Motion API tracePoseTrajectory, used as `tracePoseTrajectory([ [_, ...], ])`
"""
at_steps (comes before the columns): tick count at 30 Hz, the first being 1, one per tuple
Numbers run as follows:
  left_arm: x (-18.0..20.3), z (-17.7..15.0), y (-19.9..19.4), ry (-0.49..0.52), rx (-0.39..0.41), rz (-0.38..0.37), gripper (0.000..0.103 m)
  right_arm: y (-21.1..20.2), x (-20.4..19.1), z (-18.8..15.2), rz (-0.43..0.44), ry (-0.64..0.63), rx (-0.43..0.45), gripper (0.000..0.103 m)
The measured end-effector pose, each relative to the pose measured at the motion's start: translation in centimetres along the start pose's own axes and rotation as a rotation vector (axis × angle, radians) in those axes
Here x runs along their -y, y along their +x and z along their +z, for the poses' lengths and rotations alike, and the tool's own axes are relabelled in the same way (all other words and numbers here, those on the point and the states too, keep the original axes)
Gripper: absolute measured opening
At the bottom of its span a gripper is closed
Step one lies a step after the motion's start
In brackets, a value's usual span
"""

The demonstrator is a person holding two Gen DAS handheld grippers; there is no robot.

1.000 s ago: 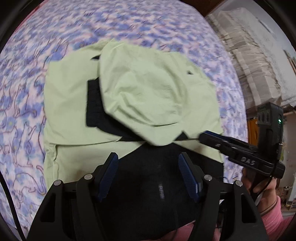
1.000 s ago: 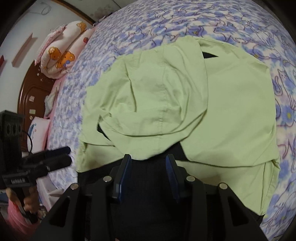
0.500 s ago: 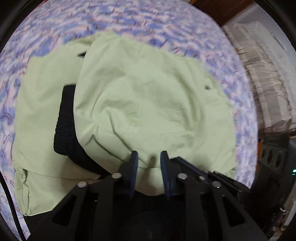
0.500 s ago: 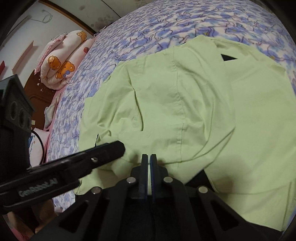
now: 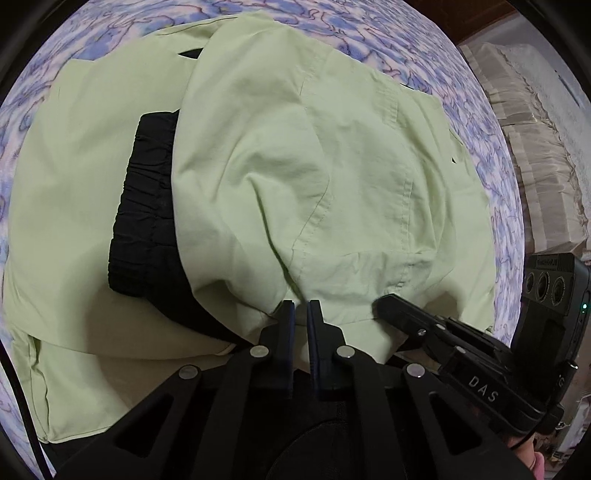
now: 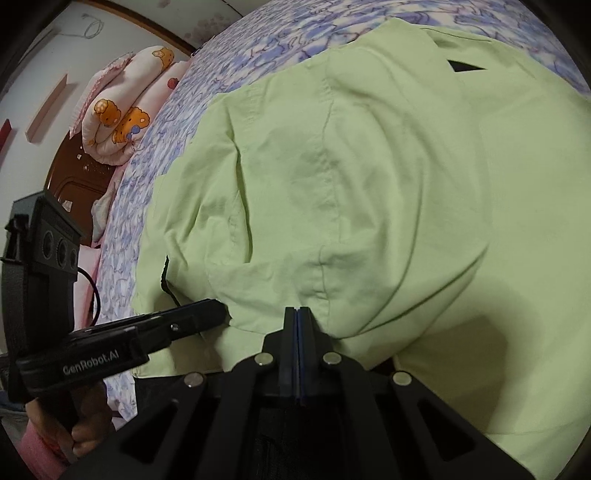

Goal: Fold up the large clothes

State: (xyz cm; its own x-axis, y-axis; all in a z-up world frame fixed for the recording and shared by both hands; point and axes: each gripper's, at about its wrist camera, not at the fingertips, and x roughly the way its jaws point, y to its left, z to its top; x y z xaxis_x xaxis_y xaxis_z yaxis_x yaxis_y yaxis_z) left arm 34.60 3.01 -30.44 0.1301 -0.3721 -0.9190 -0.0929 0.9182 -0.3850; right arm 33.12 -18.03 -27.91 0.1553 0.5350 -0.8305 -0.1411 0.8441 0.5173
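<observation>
A light green jacket lies on the bed, partly folded, with a black elastic cuff showing at the left under its upper layer. My left gripper is at the near edge of that upper layer, its jaws closing to a narrow slit on a pinch of green cloth. To its right my right gripper rests on the same edge. In the right wrist view the jacket fills the frame. The right gripper is shut tight over the hem, with the left gripper just to its left.
The bed has a blue and pink patterned sheet. A rolled quilt with bear prints lies by the dark wooden headboard. A beige covered stack stands beside the bed. A hand in a pink sleeve holds the left gripper.
Both grippers came down to the near edge of the jacket's upper fold. Their jaws went from wide open to closed on the green cloth.
</observation>
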Motion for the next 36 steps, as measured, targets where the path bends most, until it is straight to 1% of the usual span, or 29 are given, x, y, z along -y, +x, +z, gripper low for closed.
tracePoseTrajectory([
  [1,0.0,-0.1,-0.2,0.005,0.003,0.004,0.006,-0.1,0.0,0.0,0.0,-0.009,-0.002,0.0],
  [4,-0.6,-0.3,-1.0,0.03,0.024,0.089,0.006,-0.7,0.5,-0.1,-0.022,-0.009,0.004,0.0],
  [5,-1.0,-0.3,-1.3,0.025,0.03,0.132,0.006,-0.9,0.8,-0.2,-0.079,-0.008,0.014,0.0],
  [6,-1.5,-0.4,-1.5,0.016,0.036,0.157,0.006,-1.1,1.1,-0.3,-0.13,-0.014,0.017,0.0],
  [9,-3.6,-0.4,-1.9,-0.039,0.033,0.176,0.006,-2.0,2.6,-0.4,-0.129,0.035,0.032,0.0],
  [10,-4.3,-0.4,-2.1,-0.058,0.036,0.167,0.006,-2.3,3.1,-0.4,-0.133,0.047,0.035,0.0],
  [12,-5.4,-0.3,-2.6,-0.1,0.039,0.125,0.006,-2.8,3.8,-0.4,-0.133,0.052,0.031,0.0],
  [14,-5.7,-0.3,-3.1,-0.124,0.054,0.106,0.006,-3.4,4.2,-0.5,-0.135,0.065,0.025,0.0],
  [16,-5.4,-0.1,-3.9,-0.11,0.074,0.133,0.006,-4.0,4.3,-0.2,-0.158,0.065,0.017,0.0],
  [18,-4.7,0.3,-5.1,-0.074,0.108,0.162,0.006,-4.7,4.3,0.2,-0.166,0.066,0.014,0.0],
  [19,-4.2,0.6,-5.8,-0.057,0.135,0.164,0.006,-5.1,4.0,0.6,-0.176,0.063,0.02,0.0],
  [21,-2.8,1.5,-7.3,-0.033,0.199,0.141,0.006,-6.1,2.8,1.9,-0.184,0.024,0.069,0.0],
  [22,-2.4,1.8,-7.7,-0.024,0.222,0.126,0.006,-6.5,2.4,2.6,-0.173,0.009,0.096,0.0],
  [23,-1.6,2.5,-8.3,-0.01,0.264,0.1,0.006,-6.6,1.9,3.3,-0.161,-0.001,0.119,0.0],
  [25,-0.4,4.2,-8.5,0.011,0.317,0.07,0.007,-6.8,0.7,5.1,-0.124,-0.035,0.193,0.0],
  [28,1.3,7.6,-7.4,0.036,0.347,0.054,0.006,-5.7,-0.8,8.2,-0.105,-0.086,0.277,0.0],
  [31,2.4,10.0,-6.1,0.046,0.37,0.042,0.006,-3.7,-2.4,11.1,-0.091,-0.118,0.329,0.0],
  [32,2.9,10.7,-5.5,0.05,0.371,0.039,0.006,-3.3,-2.6,11.8,-0.082,-0.119,0.335,0.0],
  [34,3.7,12.2,-4.2,0.068,0.362,0.063,0.006,-2.0,-3.0,13.3,-0.046,-0.12,0.341,0.0],
  [36,4.3,13.3,-3.1,0.089,0.358,0.086,0.006,-0.8,-3.0,14.4,-0.054,-0.117,0.332,0.0],
])
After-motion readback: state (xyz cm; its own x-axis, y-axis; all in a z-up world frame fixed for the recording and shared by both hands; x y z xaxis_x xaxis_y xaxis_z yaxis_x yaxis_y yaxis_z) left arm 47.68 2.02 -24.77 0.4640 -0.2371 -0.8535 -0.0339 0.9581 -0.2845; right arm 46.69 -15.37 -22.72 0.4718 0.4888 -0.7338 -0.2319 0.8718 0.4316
